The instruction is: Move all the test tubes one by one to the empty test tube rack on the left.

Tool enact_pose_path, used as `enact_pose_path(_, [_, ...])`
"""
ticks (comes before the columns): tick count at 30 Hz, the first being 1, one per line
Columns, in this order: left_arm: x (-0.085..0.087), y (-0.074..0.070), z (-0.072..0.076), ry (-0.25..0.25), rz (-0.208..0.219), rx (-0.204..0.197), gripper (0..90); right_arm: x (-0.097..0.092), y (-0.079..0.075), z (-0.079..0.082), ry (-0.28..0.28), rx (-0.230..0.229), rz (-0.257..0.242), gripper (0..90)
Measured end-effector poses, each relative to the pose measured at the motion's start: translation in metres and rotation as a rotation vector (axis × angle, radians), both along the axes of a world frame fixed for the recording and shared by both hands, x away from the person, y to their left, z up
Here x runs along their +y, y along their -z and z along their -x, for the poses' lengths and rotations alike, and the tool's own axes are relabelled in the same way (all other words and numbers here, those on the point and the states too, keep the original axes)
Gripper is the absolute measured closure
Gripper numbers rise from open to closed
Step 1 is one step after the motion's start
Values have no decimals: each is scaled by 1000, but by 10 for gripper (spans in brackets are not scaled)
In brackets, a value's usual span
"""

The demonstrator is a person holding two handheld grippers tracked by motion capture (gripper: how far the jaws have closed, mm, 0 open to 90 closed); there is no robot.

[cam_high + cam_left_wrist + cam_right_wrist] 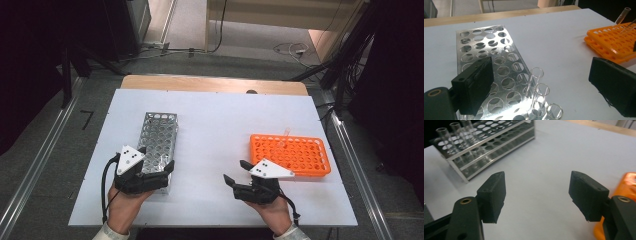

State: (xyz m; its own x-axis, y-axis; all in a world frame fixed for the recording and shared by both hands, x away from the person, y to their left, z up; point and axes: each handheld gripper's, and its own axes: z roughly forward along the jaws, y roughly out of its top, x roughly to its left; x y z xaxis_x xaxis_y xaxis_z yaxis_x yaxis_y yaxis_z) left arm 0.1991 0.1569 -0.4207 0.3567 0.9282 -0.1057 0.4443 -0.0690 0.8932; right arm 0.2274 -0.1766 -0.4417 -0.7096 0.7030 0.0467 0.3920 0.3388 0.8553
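A metal test tube rack (157, 135) lies on the left of the white board (225, 120). Three clear glass tubes (537, 80) stand upright in its near corner holes. My left gripper (167, 176) hovers at that near end, open, and in the left gripper view (540, 68) the tubes stand between its jaws untouched. An orange plastic rack (290, 152) sits at the right with a tilted tube (286, 134) at its far edge. Just left of the orange rack, my right gripper (234, 171) is open over bare board, nothing between its jaws (537, 181).
In the right gripper view the metal rack (489, 135) is at the upper left and the orange rack (627, 185) at the right edge. A wooden table edge (215, 84) runs behind the board. Cables lie on the floor beyond.
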Motion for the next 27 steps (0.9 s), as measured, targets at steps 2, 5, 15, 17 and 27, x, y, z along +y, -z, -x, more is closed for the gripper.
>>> enact_pose_path(2, [-1,-1,0,1,2,-2,36,-10,-2,-1,25,-10,-6,285])
enact_pose_path(5, [0,-2,1,-6,-3,-14,30,-24,-5,-4,66,-13,-16,285])
enact_pose_path(15, [1,-2,3,-13,12,-28,41,-74,-5,-12,229,-39,-4,290])
enact_pose_path(17, [0,-2,3,-13,12,-29,41,-80,-3,-16,262,-37,-2,290])
enact_pose_path(27, [1,-2,2,-15,14,-31,49,-91,11,-44,354,-17,14,313])
